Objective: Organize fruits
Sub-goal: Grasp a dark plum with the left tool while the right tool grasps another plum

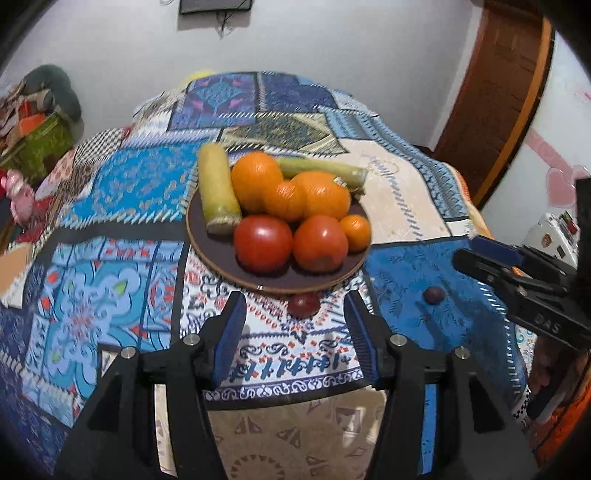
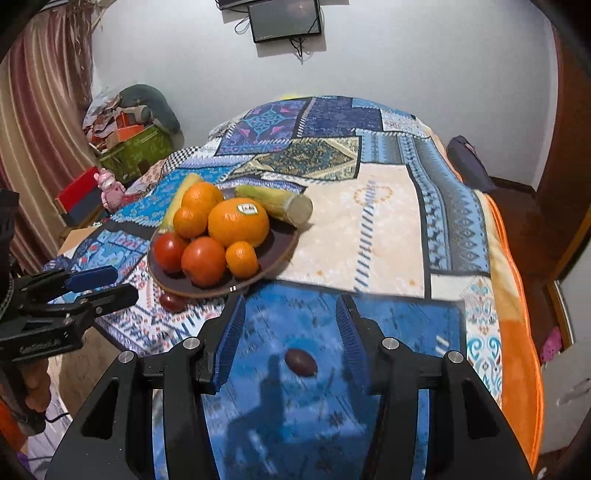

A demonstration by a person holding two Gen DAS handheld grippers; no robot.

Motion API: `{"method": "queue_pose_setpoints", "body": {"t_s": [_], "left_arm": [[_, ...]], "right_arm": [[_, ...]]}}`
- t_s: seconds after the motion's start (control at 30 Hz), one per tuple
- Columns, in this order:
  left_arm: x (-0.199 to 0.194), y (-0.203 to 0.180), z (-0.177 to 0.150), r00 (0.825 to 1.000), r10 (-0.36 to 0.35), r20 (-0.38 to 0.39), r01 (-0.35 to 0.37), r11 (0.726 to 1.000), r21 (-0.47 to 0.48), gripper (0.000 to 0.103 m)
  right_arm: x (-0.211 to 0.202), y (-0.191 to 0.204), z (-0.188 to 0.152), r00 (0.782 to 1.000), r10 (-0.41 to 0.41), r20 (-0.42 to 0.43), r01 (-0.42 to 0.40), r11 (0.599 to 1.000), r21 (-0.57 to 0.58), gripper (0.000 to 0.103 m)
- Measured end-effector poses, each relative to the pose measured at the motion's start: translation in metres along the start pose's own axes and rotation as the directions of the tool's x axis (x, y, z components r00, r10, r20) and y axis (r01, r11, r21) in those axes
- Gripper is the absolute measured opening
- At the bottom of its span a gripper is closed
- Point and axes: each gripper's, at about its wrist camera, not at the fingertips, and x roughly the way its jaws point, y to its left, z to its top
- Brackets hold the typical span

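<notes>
A: Piled on a dark round plate [image 1: 207,254] mid-table: 2 red tomatoes [image 1: 263,243] at the near side, 2 big oranges [image 1: 321,192] behind, 2 small mandarins [image 1: 355,232], 1 tucked between the oranges and 1 at the right rim.

B: Also 2 pale green-yellow stalks [image 1: 216,188], cut ends showing, laid on the plate's far part and poking over the rim. White sticker visible on the biggest orange [image 2: 238,225] from the right wrist view.

A: Off the plate: 1 small dark-red fruit [image 1: 303,304] on the cloth, touching or just under the near rim; cannot tell which. 1 small brownish-purple fruit [image 2: 301,362] well to the right, alone on the blue patch.

B: Left gripper [image 1: 295,339]: spread wide, nothing between the blue pads, aimed at the dark-red fruit, which sits just beyond the fingertips.

A: Right gripper [image 2: 290,341]: spread wide too, empty, hovering with the brownish-purple fruit framed between its 2 fingers, not touching either.

B: Underneath everything, a patchwork cloth [image 2: 369,229] in blue, cream and orange over the table. Further off, a white wall, a dark screen [image 2: 284,18] mounted high, striped curtains [image 2: 40,122] at the left, a green box [image 2: 136,151] heaped with clutter.
</notes>
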Motion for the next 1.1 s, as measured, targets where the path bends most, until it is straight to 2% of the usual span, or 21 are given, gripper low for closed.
{"method": "queue_pose_setpoints", "body": {"t_s": [0.17,0.37,0.5,0.67,0.9,1.1], "left_arm": [[0.020,0.002,-0.008,0.998,-0.010,-0.065,0.008,0.999,-0.035,0.055],[0.035,-0.005,-0.007,0.996,-0.005,-0.089,0.004,1.000,-0.021,0.055],[0.041,-0.011,-0.005,0.996,0.002,-0.093,-0.001,1.000,0.006,0.055],[0.046,-0.010,-0.001,0.996,0.004,-0.094,-0.005,1.000,-0.005,0.054],[0.055,-0.013,0.000,0.995,0.012,-0.099,-0.013,1.000,-0.001,0.033],[0.055,-0.014,-0.002,0.996,0.025,-0.090,-0.024,1.000,0.010,0.026]], "right_arm": [[0.010,-0.005,-0.016,0.999,0.000,-0.046,0.001,1.000,0.010,0.048],[0.018,-0.010,-0.027,0.997,0.007,-0.073,-0.005,1.000,0.026,0.047],[0.021,-0.009,-0.033,0.996,0.024,-0.089,-0.022,1.000,0.023,0.042],[0.026,-0.011,-0.038,0.994,0.034,-0.105,-0.030,0.999,0.036,0.035],[0.026,-0.013,-0.039,0.994,0.047,-0.100,-0.043,0.998,0.042,0.027],[0.028,-0.011,-0.038,0.994,0.055,-0.093,-0.052,0.998,0.041,0.021]]}}
